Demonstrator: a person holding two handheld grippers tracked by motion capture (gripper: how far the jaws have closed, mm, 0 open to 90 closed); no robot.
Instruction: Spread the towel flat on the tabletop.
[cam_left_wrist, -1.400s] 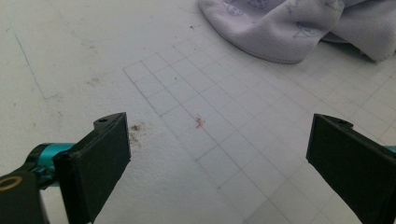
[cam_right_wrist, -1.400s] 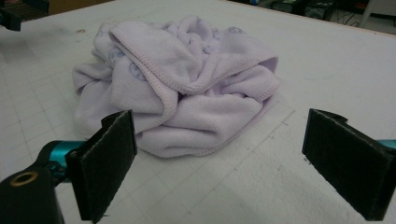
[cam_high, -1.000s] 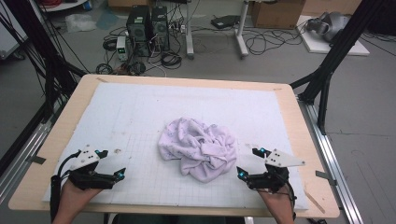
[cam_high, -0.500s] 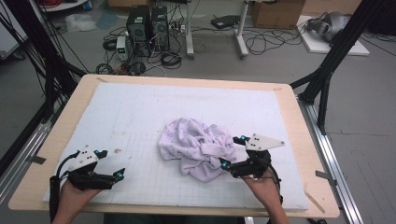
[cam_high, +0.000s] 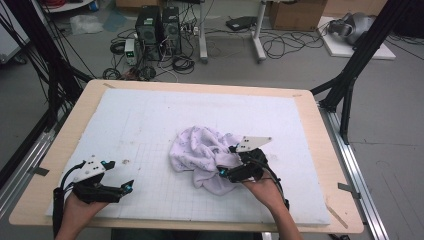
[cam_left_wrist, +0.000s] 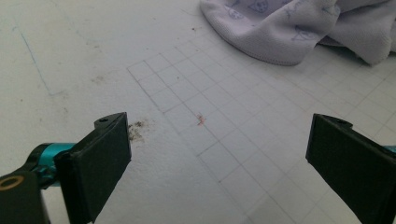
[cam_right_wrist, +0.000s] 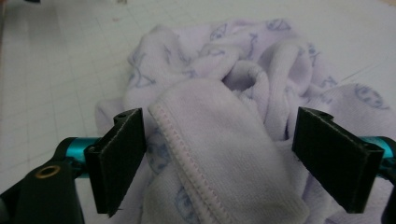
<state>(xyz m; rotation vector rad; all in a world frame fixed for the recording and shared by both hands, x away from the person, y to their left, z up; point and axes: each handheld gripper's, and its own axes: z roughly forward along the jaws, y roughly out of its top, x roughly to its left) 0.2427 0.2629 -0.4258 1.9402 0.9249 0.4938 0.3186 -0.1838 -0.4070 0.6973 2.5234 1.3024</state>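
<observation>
Now the right gripper (cam_high: 226, 161) sits at the near right edge of the crumpled lilac cloth (cam_high: 202, 150), its jaws spread wide though they have just been closing a little, with a thick hemmed fold of the cloth (cam_right_wrist: 219, 158) bulging up between them. In the right gripper view the left pad (cam_right_wrist: 123, 156) stands just beside the stitched hem, and the right pad (cam_right_wrist: 331, 154) is clear of the fabric, so nothing is pinched. The cloth is pale purple with a small printed pattern, bunched into a loose heap a little right of the middle of the white gridded mat (cam_high: 150, 120), which covers the wooden table (cam_high: 80, 107).

Well apart from the heap, the left gripper (cam_high: 129, 186) rests low near the front left corner of the mat, jaws spread and holding nothing. The left gripper view looks between its pads onto bare grid lines and a small dark smudge (cam_left_wrist: 137, 130), with the cloth's rounded edge (cam_left_wrist: 280, 32) far ahead.
</observation>
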